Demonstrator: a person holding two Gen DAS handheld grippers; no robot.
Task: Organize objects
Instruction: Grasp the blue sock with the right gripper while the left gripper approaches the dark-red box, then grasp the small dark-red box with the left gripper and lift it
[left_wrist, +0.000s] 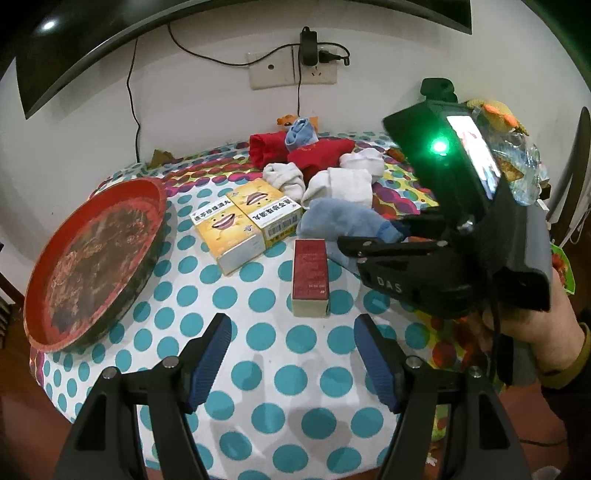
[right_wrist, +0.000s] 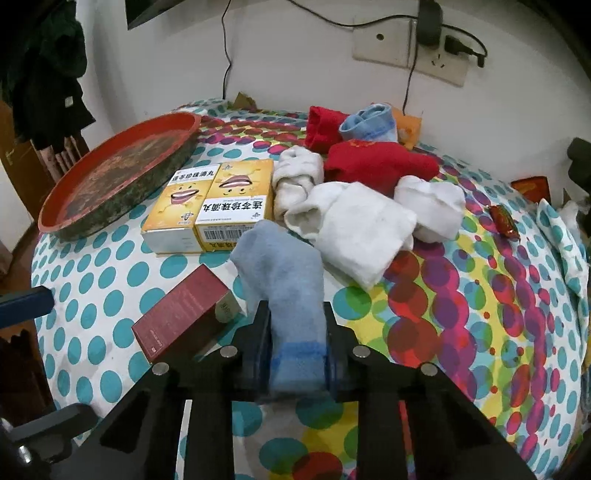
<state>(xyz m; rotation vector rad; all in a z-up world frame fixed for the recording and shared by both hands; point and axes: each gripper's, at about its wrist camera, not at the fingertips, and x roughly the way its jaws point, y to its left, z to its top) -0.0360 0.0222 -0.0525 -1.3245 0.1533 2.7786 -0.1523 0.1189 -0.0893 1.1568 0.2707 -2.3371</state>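
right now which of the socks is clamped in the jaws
The flat light blue sock nearest the red box. The right gripper is shut on its cuff end; the other blue sock is rolled up at the back, untouched.
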